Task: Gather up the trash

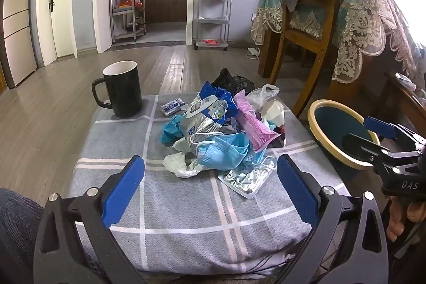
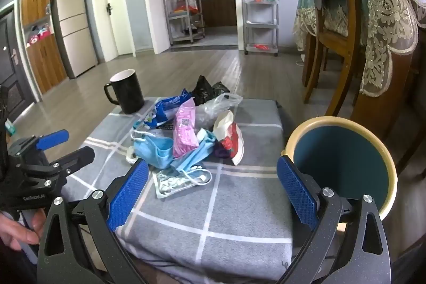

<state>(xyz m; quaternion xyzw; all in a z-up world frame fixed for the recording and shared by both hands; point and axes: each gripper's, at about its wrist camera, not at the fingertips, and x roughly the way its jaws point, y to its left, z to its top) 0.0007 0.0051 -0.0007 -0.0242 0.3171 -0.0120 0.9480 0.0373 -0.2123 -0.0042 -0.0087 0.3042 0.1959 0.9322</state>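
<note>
On checked woven cloth (image 1: 186,204), crumpled trash (image 1: 218,135).

A trash pile (image 1: 218,129) lies mid-cushion (image 1: 186,217); a mug (image 1: 123,88) stands far left, a bin (image 1: 343,135) right, off the cushion.

1. Near half of the cushion (image 1: 186,217) lies bare before the trash pile (image 1: 218,129)
2. Mug (image 1: 123,89) stands far left, apart from the pile
3. Bin (image 2: 343,159) sits just right of the cushion
</note>
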